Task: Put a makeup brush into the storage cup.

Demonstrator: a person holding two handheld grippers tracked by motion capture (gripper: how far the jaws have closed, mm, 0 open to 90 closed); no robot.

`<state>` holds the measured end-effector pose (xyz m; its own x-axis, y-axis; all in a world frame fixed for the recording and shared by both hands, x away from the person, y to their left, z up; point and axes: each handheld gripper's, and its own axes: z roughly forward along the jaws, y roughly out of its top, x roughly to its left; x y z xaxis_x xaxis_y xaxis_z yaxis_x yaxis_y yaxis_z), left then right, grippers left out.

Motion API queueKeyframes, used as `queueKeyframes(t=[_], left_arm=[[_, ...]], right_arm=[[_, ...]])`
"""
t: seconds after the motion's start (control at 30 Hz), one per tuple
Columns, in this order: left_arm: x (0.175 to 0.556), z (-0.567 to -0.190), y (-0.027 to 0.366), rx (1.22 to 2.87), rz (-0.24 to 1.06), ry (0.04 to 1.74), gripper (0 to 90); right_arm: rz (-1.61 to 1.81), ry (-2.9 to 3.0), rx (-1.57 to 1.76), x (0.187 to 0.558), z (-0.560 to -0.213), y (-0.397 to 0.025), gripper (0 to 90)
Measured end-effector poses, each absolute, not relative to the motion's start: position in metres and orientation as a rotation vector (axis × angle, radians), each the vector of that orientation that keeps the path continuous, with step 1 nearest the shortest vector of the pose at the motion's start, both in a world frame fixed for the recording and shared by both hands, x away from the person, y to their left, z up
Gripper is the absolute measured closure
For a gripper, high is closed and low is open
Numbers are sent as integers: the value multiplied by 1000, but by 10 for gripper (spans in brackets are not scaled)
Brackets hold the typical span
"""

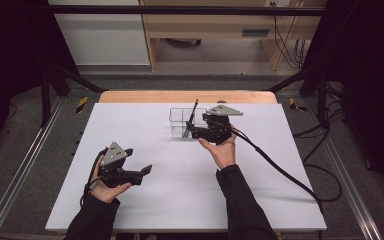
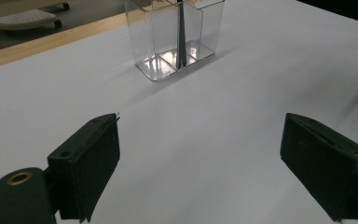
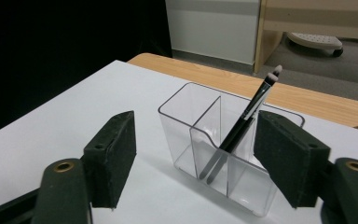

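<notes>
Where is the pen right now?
In the high view the pen leans inside the clear organizer at the table's far middle, just left of the right tool. The right gripper view shows it in a divided compartment, tip up.

A white sheet [image 1: 145,195] covers the tabletop, whose bare wooden edge [image 1: 185,96] shows along the far side. Past it the grey floor [image 1: 190,80] carries a wooden cabinet [image 1: 215,25] beside a white panel [image 1: 100,35]. Black cables [image 1: 290,47] hang by the cabinet's right end. A white wheeled base [image 3: 314,43] sits under the cabinet.
</notes>
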<state>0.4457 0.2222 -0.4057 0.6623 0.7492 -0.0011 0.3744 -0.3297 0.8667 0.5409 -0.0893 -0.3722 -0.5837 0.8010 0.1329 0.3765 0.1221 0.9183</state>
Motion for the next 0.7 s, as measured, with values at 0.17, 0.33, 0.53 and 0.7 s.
queueKeyframes(t=[0.17, 0.33, 0.53, 0.7], left_arm=[[445, -405, 225, 1928, 503, 881, 107], [445, -404, 227, 1917, 498, 888, 104], [446, -406, 227, 1923, 497, 892, 101], [446, -407, 229, 1923, 496, 901, 100]], right_arm=[[1472, 2010, 1123, 529, -370, -104, 224], [1464, 2024, 1107, 518, -370, -116, 174], [1453, 2028, 1106, 502, -375, -132, 136], [1441, 2040, 1115, 490, -378, -144, 95]])
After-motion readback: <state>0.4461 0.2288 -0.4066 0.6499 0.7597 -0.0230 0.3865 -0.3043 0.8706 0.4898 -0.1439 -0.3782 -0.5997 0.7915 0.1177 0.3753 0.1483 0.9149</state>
